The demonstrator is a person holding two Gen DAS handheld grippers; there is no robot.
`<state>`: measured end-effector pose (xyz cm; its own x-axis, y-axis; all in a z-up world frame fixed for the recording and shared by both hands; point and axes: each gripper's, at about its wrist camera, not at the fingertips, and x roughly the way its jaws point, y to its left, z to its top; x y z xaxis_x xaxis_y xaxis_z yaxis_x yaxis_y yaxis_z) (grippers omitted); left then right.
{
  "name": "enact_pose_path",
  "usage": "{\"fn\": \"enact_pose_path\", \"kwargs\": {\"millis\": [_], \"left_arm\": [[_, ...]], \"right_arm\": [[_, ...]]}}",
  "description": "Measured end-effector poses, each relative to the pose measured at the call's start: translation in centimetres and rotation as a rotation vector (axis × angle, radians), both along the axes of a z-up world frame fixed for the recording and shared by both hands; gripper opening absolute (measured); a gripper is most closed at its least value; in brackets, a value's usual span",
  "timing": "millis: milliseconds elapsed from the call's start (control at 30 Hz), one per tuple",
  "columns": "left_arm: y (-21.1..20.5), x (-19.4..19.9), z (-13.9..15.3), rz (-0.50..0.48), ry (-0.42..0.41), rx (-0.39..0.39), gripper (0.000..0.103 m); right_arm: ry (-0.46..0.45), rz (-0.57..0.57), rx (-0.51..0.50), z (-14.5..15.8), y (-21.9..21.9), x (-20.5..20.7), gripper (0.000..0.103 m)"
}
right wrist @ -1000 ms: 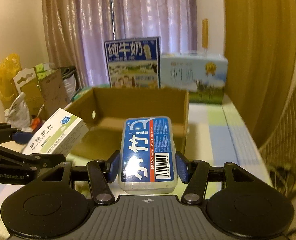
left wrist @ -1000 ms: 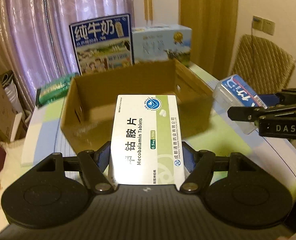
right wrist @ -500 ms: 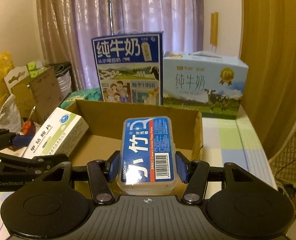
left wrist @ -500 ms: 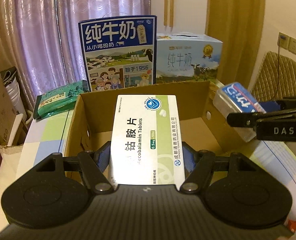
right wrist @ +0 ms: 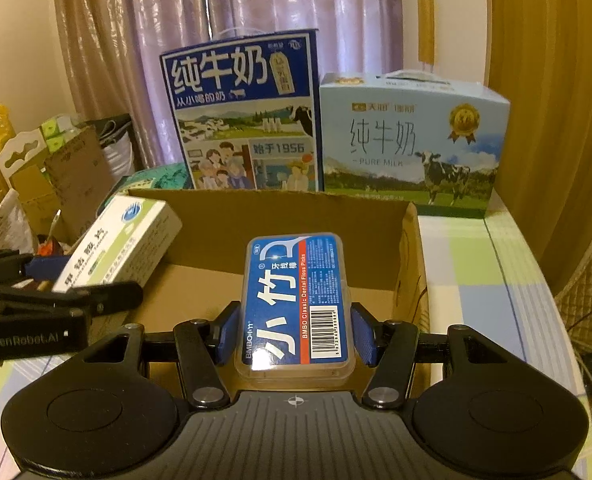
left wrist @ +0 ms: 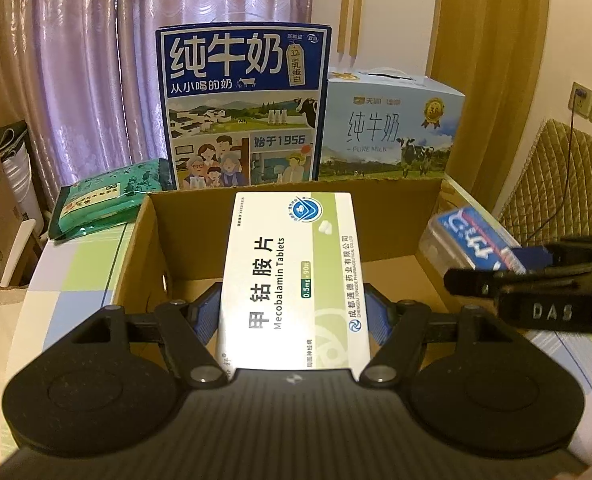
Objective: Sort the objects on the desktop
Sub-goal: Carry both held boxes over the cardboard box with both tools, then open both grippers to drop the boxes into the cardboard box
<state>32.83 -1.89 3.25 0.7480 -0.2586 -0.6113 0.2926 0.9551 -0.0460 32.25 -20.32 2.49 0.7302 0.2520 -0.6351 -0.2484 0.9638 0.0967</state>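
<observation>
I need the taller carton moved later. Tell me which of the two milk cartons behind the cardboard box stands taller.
The dark blue milk carton, on the left. It rises well above the pale blue carton beside it, which is wider and lower with a handle on top.

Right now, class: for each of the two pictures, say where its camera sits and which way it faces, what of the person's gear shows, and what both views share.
Left wrist view: sits on the left gripper, faces forward over the tablet box it holds toward the cardboard box; the right gripper enters at right.
Right wrist view: sits on the right gripper, faces forward over the floss pick case; the left gripper enters at left.
Shared: the cardboard box, both milk cartons, the curtain, both held items.
</observation>
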Motion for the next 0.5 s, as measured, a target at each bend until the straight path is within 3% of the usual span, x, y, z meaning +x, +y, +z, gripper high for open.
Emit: {"fn": "enact_pose_path", "kwargs": {"millis": [233, 500], "left_arm": [[-0.1, 0.8, -1.3, 0.015, 0.028, 0.020, 0.067], [0.1, 0.4, -0.7, 0.010, 0.018, 0.012, 0.067]], "right_arm": [[0.017, -0.004, -0.003, -1.1, 0.0, 0.6, 0.054], [0.027, 0.002, -0.006, -1.6, 0.8, 1.2, 0.054]]}}
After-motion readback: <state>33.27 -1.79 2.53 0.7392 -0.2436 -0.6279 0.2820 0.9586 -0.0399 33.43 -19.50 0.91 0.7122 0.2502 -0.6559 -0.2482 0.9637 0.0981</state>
